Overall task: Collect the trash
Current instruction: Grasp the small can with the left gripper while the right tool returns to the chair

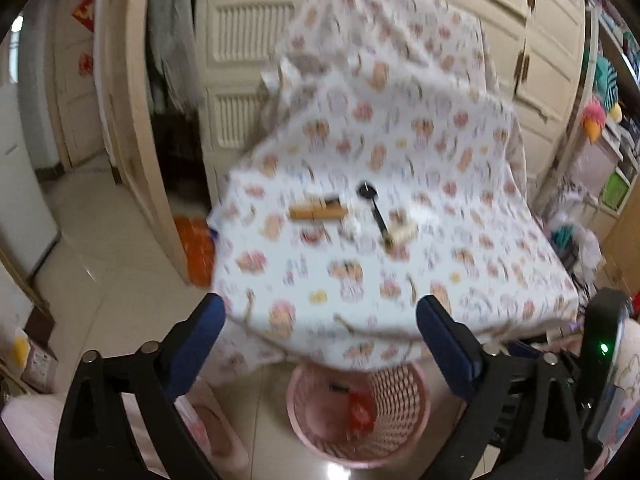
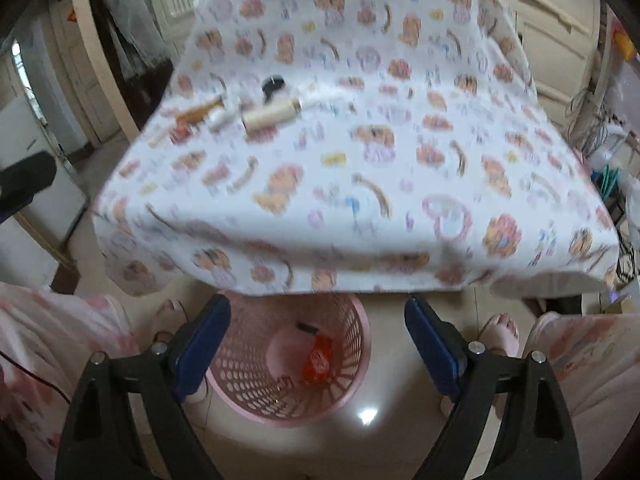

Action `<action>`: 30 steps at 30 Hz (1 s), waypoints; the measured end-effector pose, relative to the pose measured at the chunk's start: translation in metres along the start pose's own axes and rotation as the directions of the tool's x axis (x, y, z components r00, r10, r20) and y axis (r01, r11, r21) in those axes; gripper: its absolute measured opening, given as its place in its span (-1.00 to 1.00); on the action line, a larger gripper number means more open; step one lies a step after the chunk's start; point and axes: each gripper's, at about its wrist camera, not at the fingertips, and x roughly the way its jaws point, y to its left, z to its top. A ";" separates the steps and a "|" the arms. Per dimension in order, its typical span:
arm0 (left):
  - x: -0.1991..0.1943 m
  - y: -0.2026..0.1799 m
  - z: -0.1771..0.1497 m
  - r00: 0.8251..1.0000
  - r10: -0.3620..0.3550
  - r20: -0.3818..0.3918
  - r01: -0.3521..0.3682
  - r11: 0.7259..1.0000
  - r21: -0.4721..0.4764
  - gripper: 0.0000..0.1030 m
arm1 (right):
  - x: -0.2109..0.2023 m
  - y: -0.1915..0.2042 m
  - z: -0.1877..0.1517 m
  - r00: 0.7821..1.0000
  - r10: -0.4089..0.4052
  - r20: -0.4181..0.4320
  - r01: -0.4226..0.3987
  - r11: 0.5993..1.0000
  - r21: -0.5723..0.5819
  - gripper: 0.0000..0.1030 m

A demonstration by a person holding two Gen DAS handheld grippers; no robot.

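Both grippers spread wide and empty above a pink basket [image 2: 288,364] on the floor, red wrapper [image 2: 319,360] and a small dark piece already inside. Left gripper [image 1: 320,344] and right gripper [image 2: 318,344] pointing past the basket toward a table under a patterned cloth [image 2: 360,168]. More trash ahead and higher, near the table's far middle: brown stick [image 1: 318,213] lying crosswise, black spoon [image 1: 374,208] angled toward the grippers, pale roll [image 2: 272,117]. Neither gripper clearly nearer.
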 end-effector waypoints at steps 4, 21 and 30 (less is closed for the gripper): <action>-0.002 0.003 0.013 0.999 0.040 0.002 -0.040 0.999 0.003 0.98 | -0.017 0.009 0.007 0.998 -0.025 0.059 0.029 0.998 -0.058 0.71; 0.006 0.006 0.120 0.994 0.051 0.100 -0.052 0.999 0.009 0.98 | -0.093 -0.009 0.124 0.956 -0.025 0.293 0.076 0.984 -0.161 0.72; 0.064 0.016 0.104 0.997 0.057 0.046 -0.057 0.998 0.007 0.98 | -0.061 -0.030 0.143 0.939 -0.047 0.342 0.109 0.981 -0.162 0.72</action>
